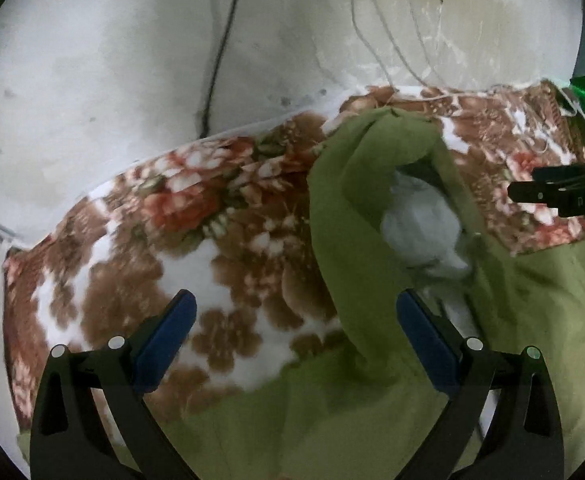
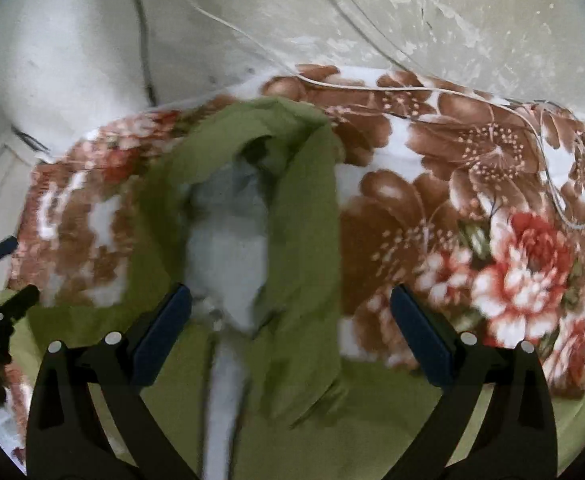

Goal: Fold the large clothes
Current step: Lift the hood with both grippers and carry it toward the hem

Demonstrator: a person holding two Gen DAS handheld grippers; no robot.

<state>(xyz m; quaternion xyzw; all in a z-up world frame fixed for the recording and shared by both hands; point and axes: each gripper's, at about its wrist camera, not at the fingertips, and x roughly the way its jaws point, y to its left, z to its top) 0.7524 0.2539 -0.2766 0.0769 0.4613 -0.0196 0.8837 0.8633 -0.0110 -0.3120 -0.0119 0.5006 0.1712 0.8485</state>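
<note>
green hooded garment (image 2: 304, 216) lies on floral blanket (image 2: 472, 208), pale lining up. left gripper (image 1: 294, 332) and right gripper (image 2: 290, 330) hover spread wide, grasping nothing.

The green garment (image 2: 304, 208) is soft matt cloth with a pale grey, fleecy-looking lining (image 2: 228, 248). Under it the floral blanket (image 1: 180, 240) looks plush and fuzzy. Each claw, left (image 1: 294, 344) and right (image 2: 290, 340), is matt black plastic with blue pads (image 1: 168, 332). The wall (image 1: 92, 60) is rough, stained plaster
</note>
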